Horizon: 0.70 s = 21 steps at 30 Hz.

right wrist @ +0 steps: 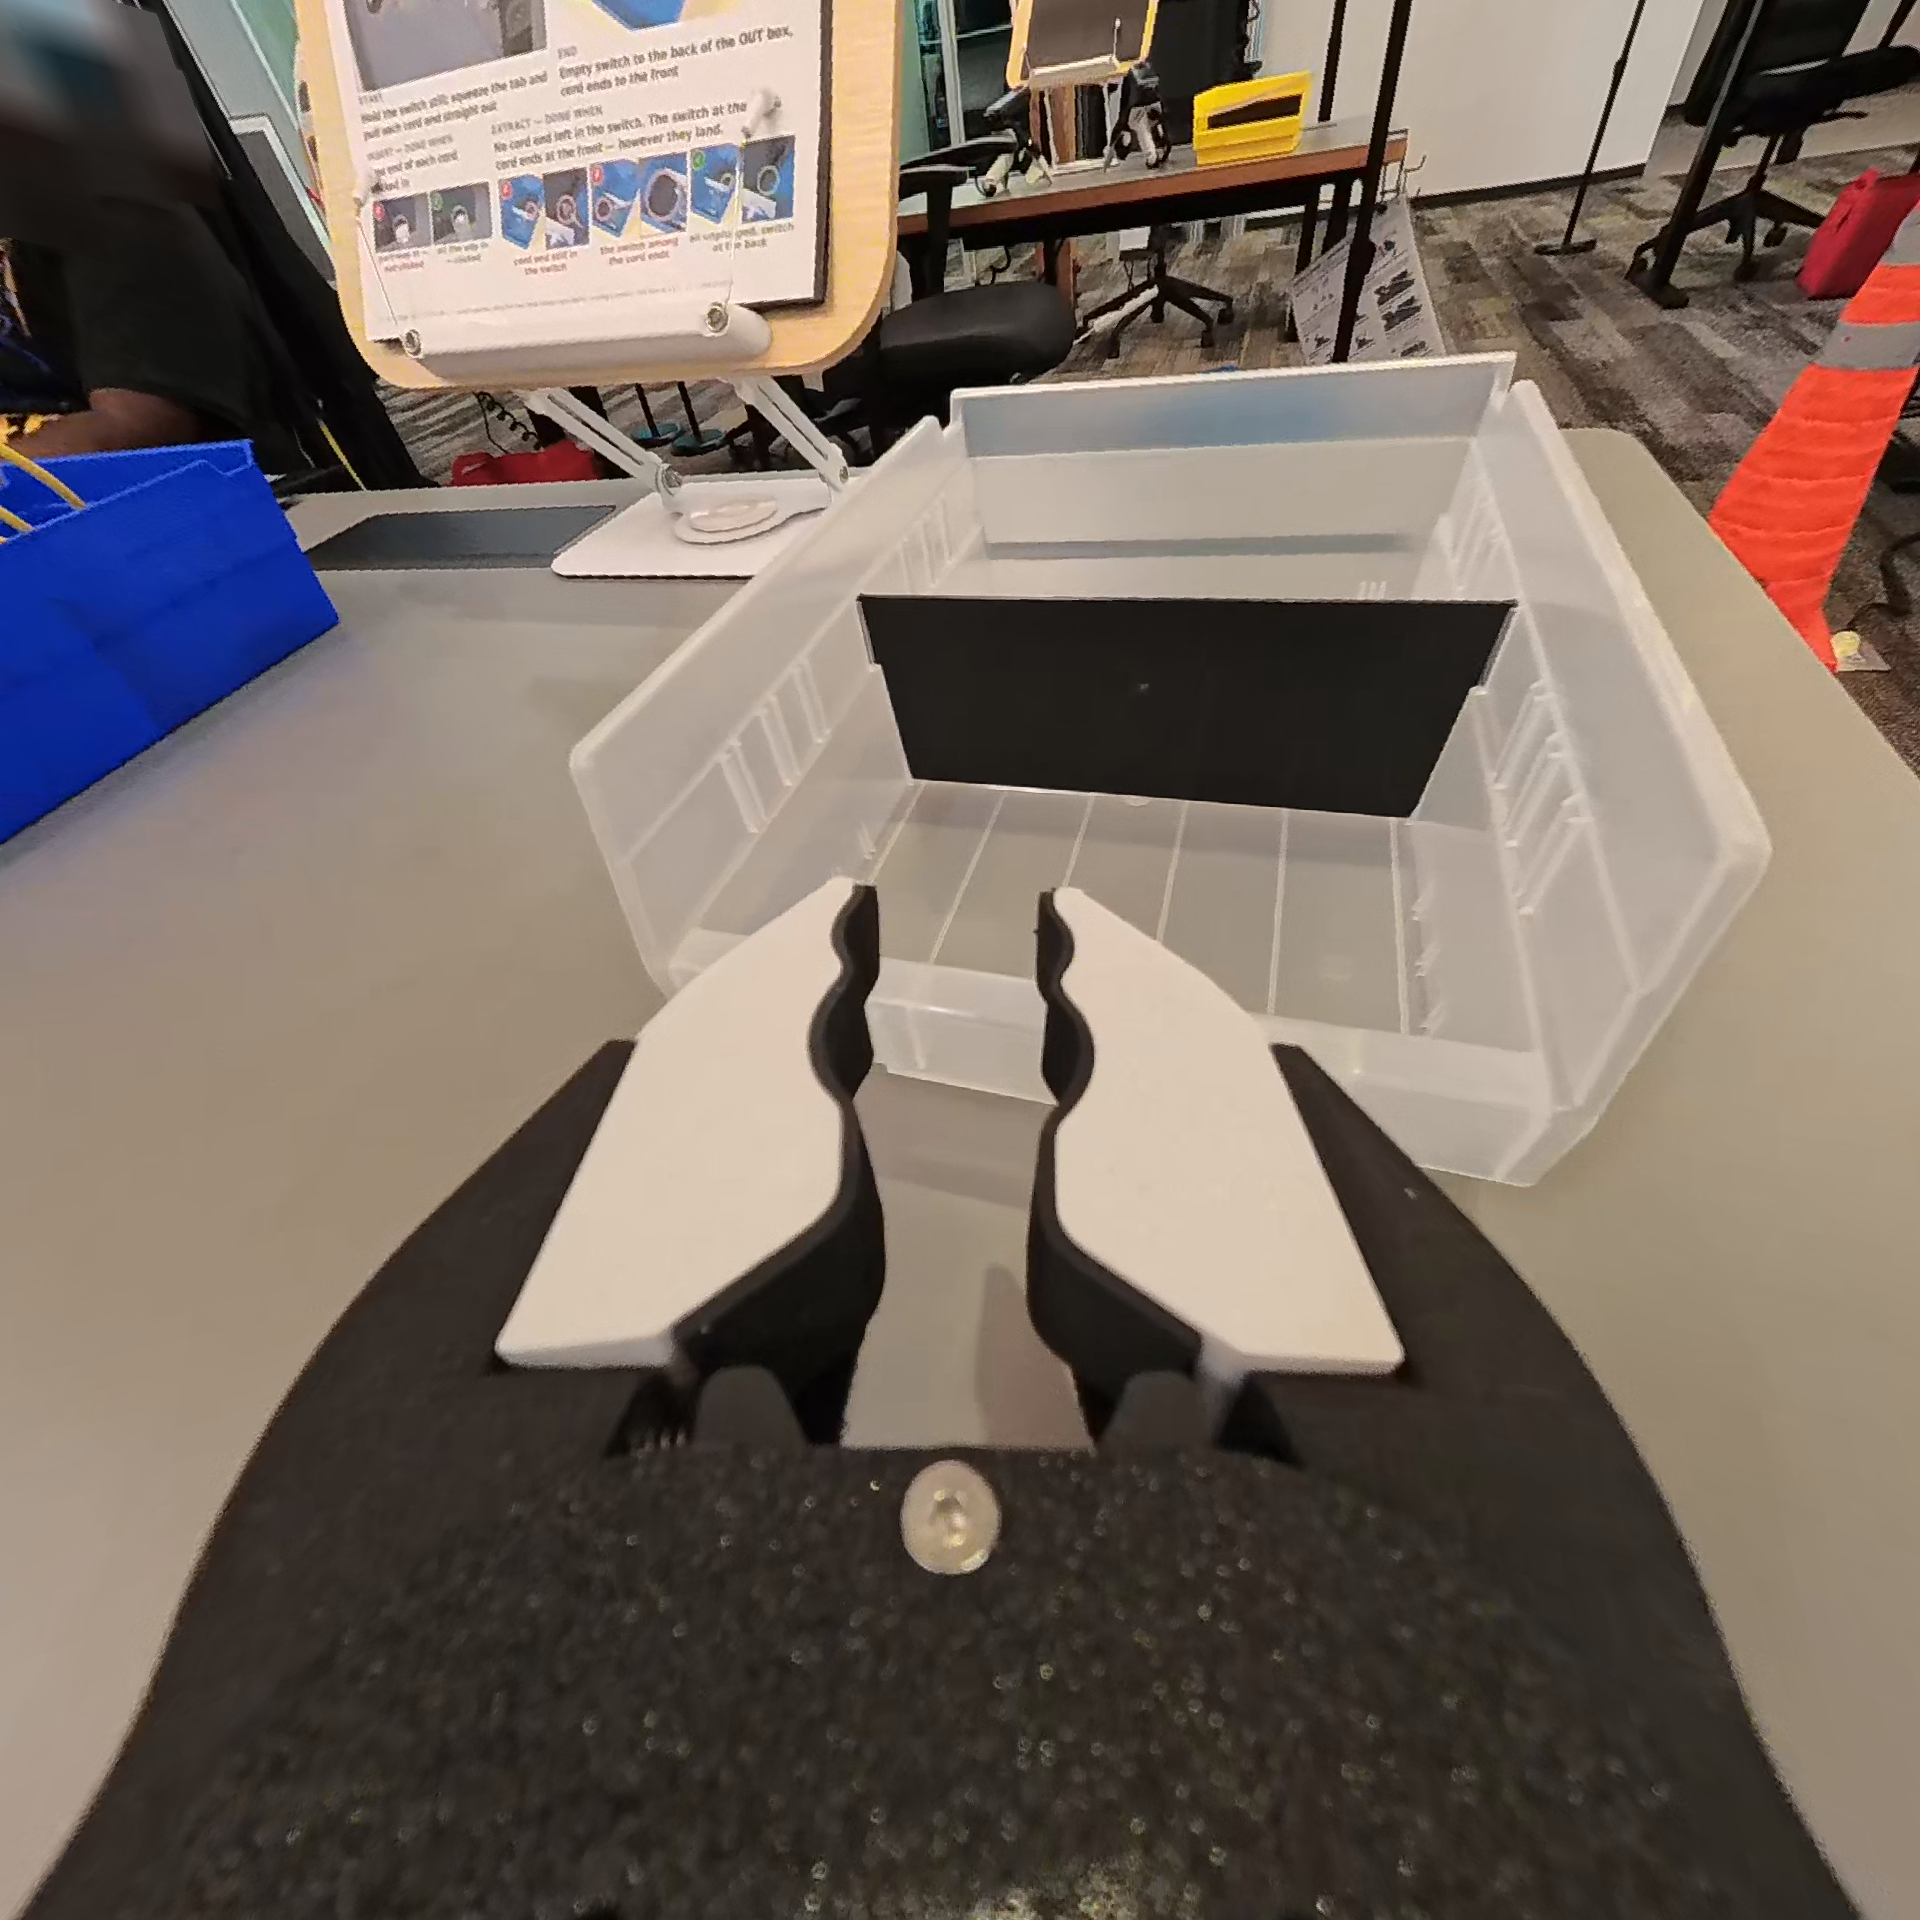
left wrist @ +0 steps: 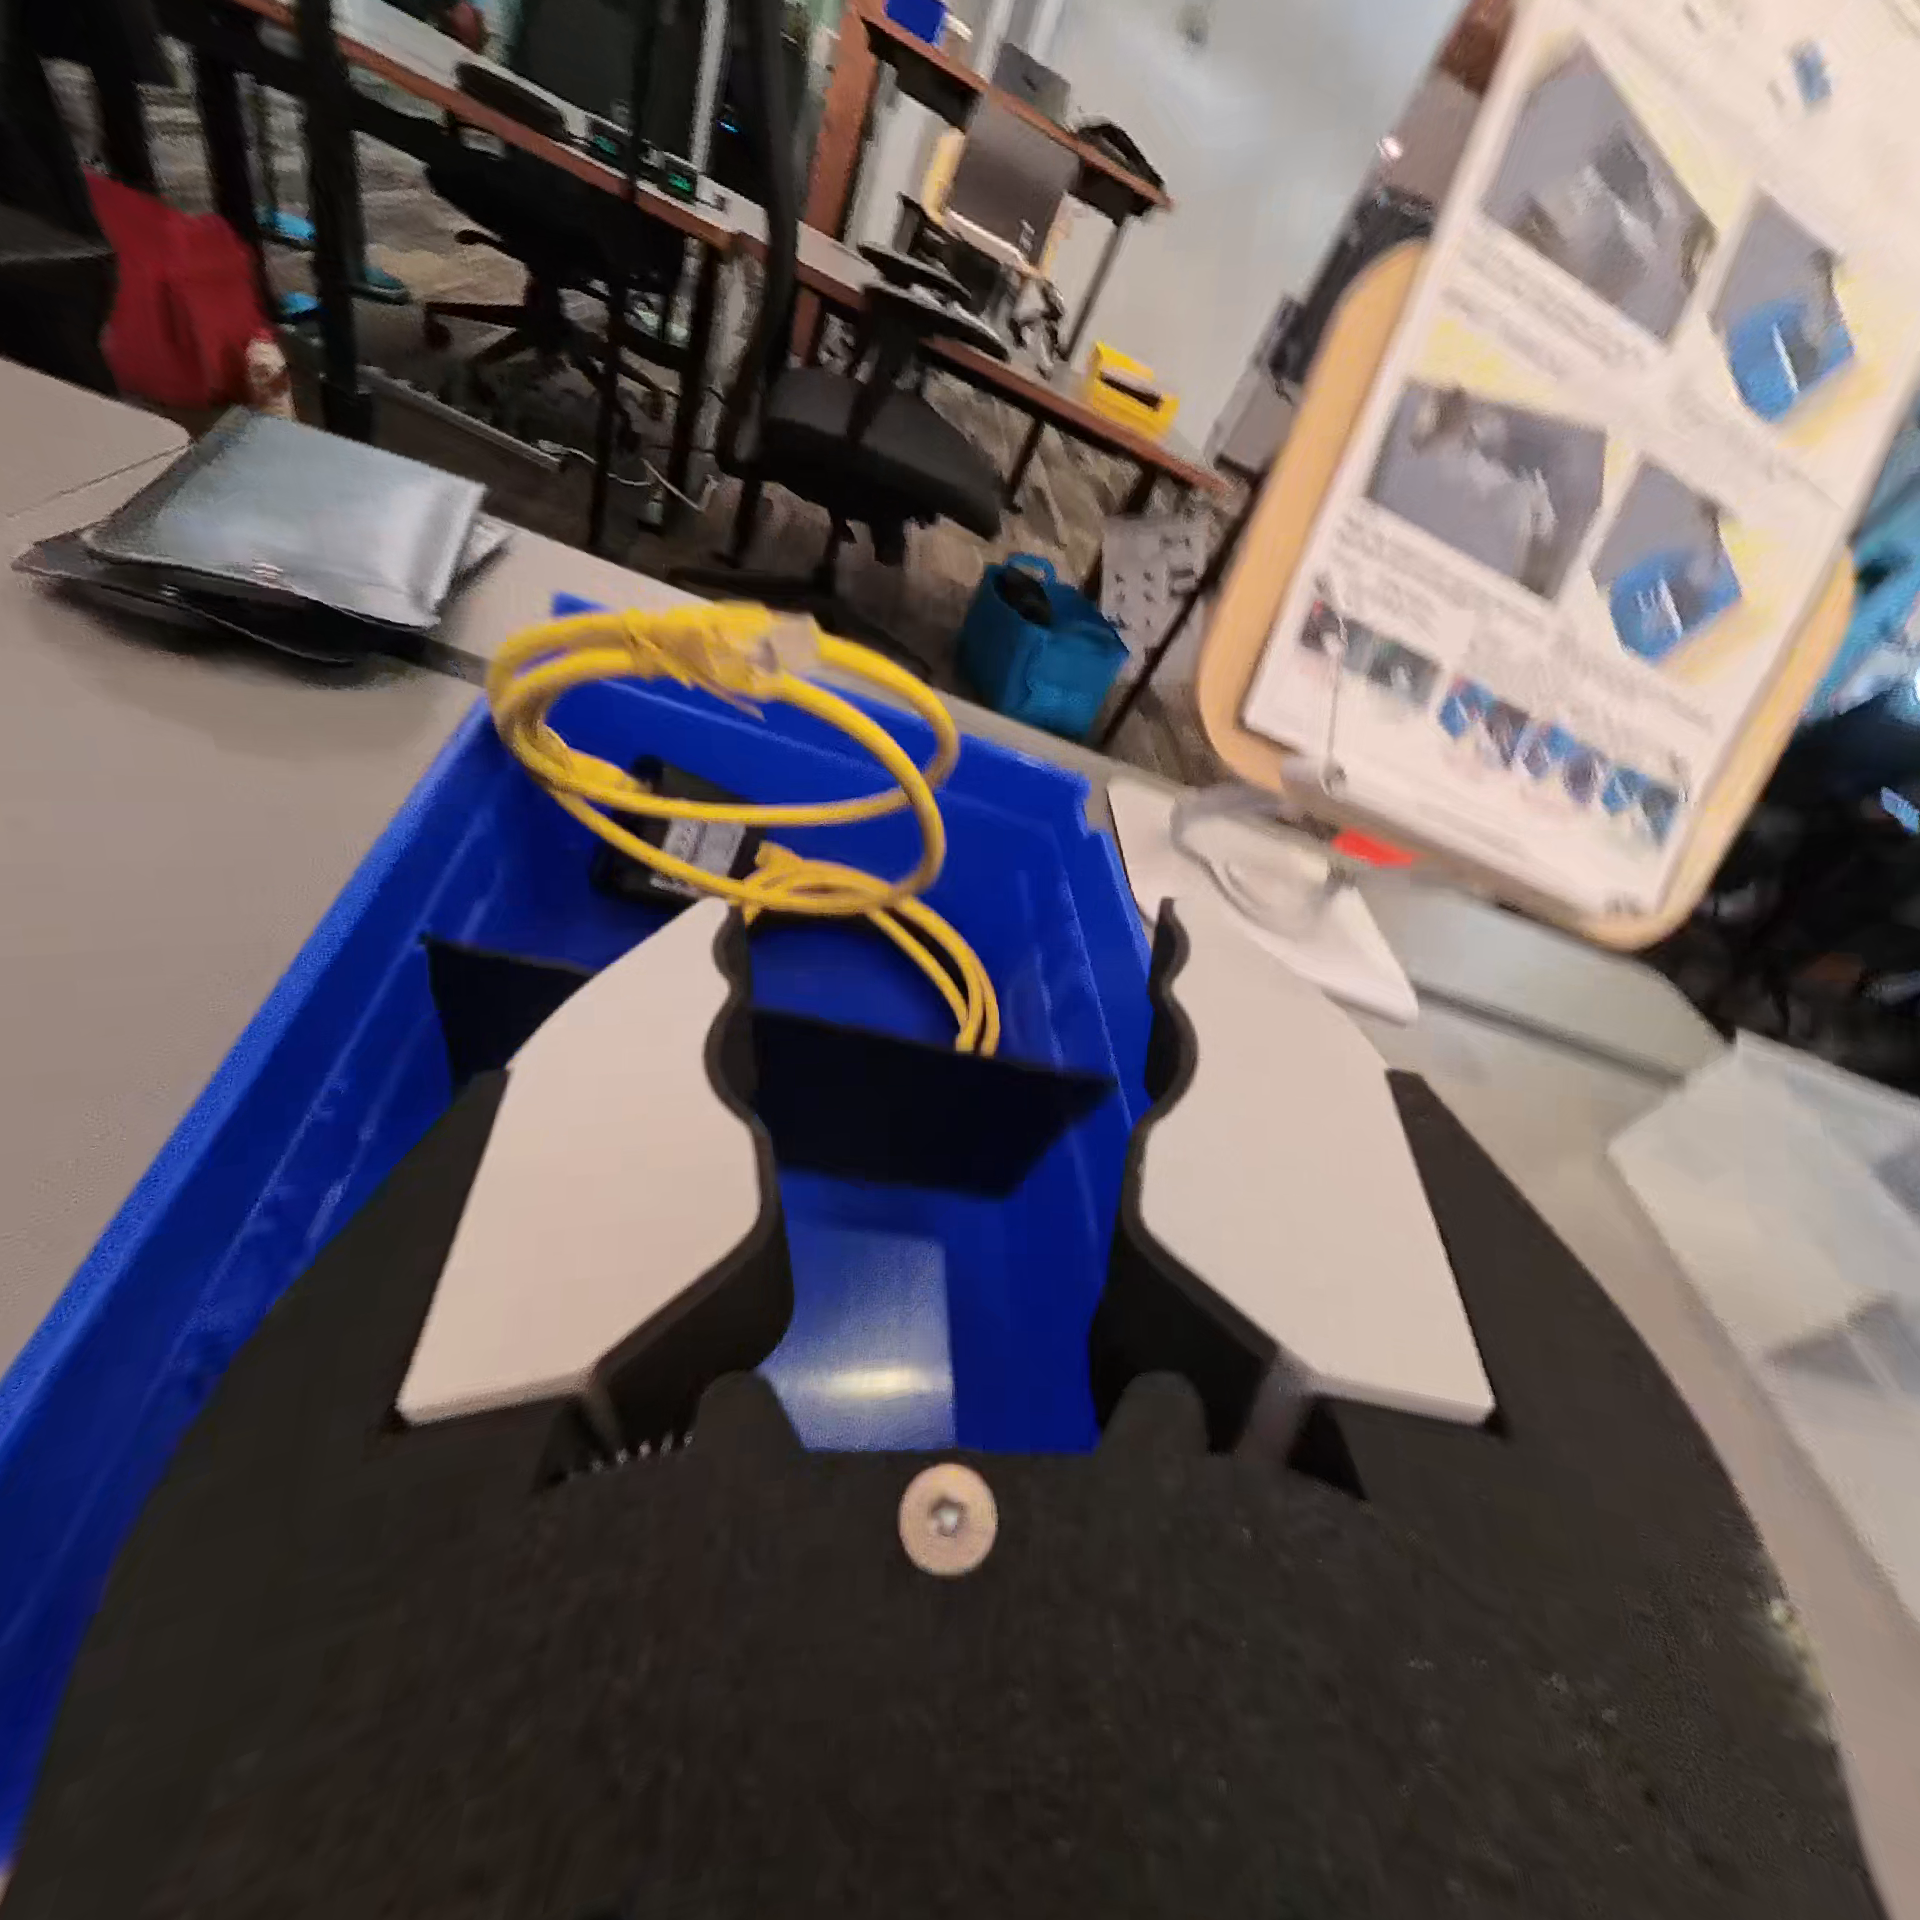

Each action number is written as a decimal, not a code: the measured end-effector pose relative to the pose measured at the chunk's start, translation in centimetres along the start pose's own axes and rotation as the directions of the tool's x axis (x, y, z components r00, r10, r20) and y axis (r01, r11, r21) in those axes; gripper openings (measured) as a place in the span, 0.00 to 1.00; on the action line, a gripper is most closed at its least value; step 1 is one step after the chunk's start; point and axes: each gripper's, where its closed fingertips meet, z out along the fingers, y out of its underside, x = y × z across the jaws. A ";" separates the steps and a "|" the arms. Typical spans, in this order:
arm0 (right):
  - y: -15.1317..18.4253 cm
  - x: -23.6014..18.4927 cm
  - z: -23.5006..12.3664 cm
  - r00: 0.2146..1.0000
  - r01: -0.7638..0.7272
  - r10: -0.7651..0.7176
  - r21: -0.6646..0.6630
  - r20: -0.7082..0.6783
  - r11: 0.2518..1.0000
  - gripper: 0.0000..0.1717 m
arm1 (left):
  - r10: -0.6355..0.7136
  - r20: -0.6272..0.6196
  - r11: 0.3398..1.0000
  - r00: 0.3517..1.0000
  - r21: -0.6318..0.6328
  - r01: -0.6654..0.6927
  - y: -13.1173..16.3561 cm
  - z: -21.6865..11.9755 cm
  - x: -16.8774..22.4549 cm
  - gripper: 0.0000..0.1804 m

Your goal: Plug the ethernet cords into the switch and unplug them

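The left gripper (left wrist: 951,935) stood wide open above the blue bin (left wrist: 312,1091), with nothing between its fingers; the bin rested on the grey table (left wrist: 208,831) and was split by a black divider (left wrist: 914,1112). In the far compartment lay the black switch (left wrist: 686,831), partly covered by the coiled yellow ethernet cords (left wrist: 727,748); the coils rose above the bin's rim, and one clear plug end (left wrist: 779,639) showed at the top of the loop; a few strands ran down behind the divider. Whether any cord was seated in the switch could not be told, as the view was blurred.

The right gripper (right wrist: 956,914) was narrowly open and bare, its fingertips apart with only the table and the bin front visible between them; it hovered just before the low front wall of a clear plastic bin (right wrist: 727,748); that bin also carried a black divider (right wrist: 1174,707). A corner of the blue bin showed at the left edge of this view; an instruction board (right wrist: 603,177) on a white stand (right wrist: 717,520) stood behind both bins.
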 end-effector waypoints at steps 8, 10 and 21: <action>0.4 -0.1 0.3 1.000 -0.005 0.005 -0.016 0.016 1.000 0.16 | -0.311 0.151 0.950 0.939 0.080 0.302 -2.8 7.5 -4.0 0.46; 0.5 -0.1 0.4 1.000 -0.011 0.012 -0.023 0.021 1.000 0.16 | -0.393 0.152 0.919 0.907 0.081 0.385 -3.1 8.8 -4.9 0.35; 0.0 -1.8 0.1 0.997 0.070 -0.069 -0.015 0.046 0.997 0.15 | -0.472 -0.216 0.879 0.855 -0.036 0.476 -8.7 8.7 0.1 0.15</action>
